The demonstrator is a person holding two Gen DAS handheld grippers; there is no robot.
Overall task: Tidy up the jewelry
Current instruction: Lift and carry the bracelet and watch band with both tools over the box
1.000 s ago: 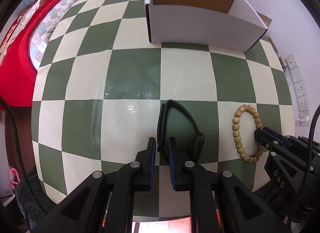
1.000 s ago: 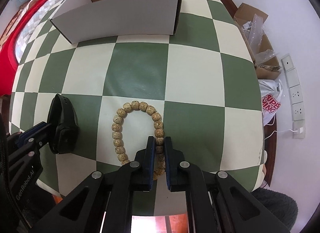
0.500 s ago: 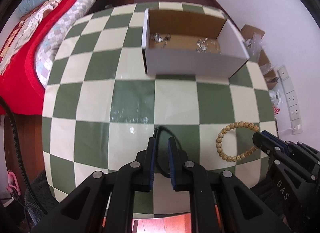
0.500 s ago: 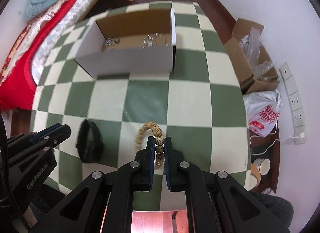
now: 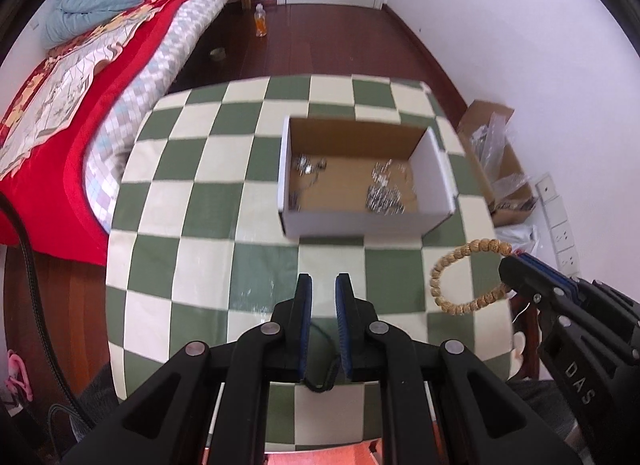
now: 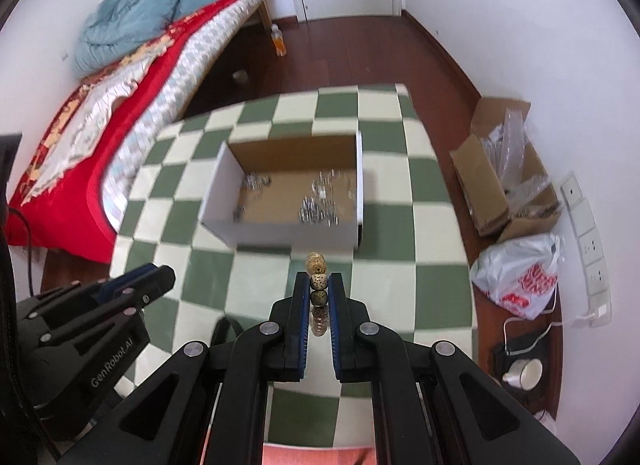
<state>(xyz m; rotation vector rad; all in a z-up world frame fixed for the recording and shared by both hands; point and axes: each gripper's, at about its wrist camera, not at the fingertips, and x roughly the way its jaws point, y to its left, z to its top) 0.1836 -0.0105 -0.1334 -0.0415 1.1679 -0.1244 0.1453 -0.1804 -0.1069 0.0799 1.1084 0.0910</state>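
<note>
My left gripper (image 5: 323,297) is shut on a black wristband (image 5: 320,383), which hangs low between its fingers and is mostly hidden. In the right wrist view the left gripper (image 6: 160,277) sits at the left with the wristband (image 6: 224,329) dangling under it. My right gripper (image 6: 319,289) is shut on a tan bead bracelet (image 6: 318,265). From the left wrist view the bracelet (image 5: 440,285) hangs as a ring off the right gripper (image 5: 510,269). Both are held above the checkered table (image 5: 200,257), short of an open white cardboard box (image 5: 360,225) holding several silvery jewelry pieces.
A bed with a red blanket (image 5: 48,113) lies left of the table. On the floor to the right are a cardboard carton with plastic wrap (image 6: 500,181), a white plastic bag (image 6: 524,273) and a mug (image 6: 524,371). Wall sockets (image 6: 588,233) line the right wall.
Both grippers have risen well above the table, lifting the wristband and the bead bracelet off it. The box's inside with its jewelry has come into view.
</note>
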